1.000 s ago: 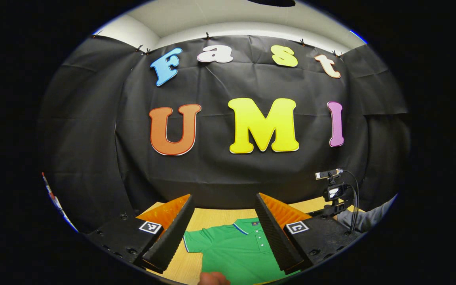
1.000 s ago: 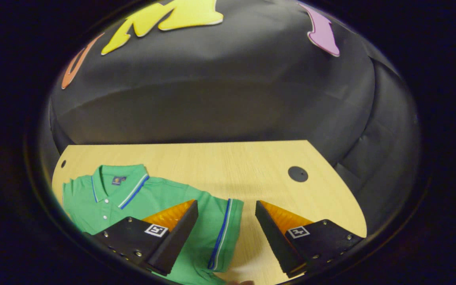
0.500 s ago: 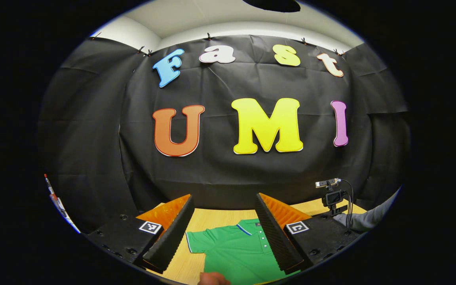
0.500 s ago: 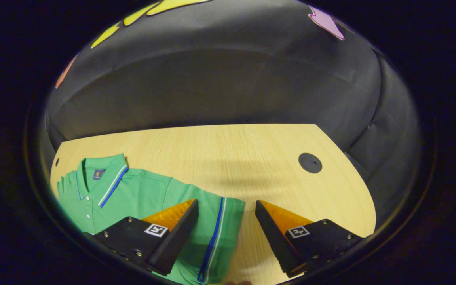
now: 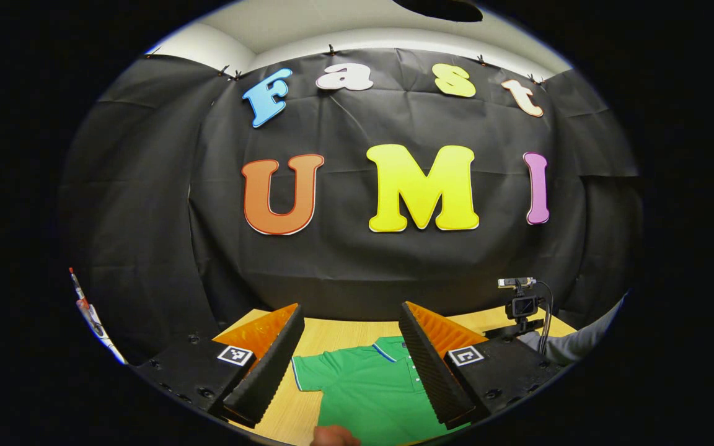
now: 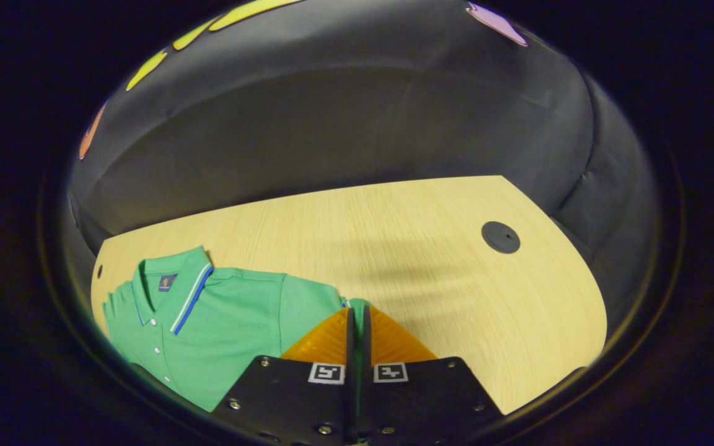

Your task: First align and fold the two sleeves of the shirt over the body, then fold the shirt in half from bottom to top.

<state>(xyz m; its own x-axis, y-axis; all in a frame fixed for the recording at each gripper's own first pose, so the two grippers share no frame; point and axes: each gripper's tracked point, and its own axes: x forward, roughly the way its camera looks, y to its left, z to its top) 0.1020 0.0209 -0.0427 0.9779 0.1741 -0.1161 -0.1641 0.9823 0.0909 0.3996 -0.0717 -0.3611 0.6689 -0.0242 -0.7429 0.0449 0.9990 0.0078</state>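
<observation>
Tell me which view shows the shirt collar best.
Right gripper view: the collar lies in full sight, striped edge, placket buttons and table around it. Left gripper view catches only a slice of the collar, its right part hidden by a finger of the left gripper.

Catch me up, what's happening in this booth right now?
A person with a gripper in each hand is starting to fold a green shirt lying flat on a wooden table. The right gripper has closed on the sleeve at the shirt's edge, with cloth showing between its fingers. The left gripper is open above the table, with the shirt's other sleeve and collar ahead of it. Neither sleeve is folded over the body yet.
</observation>
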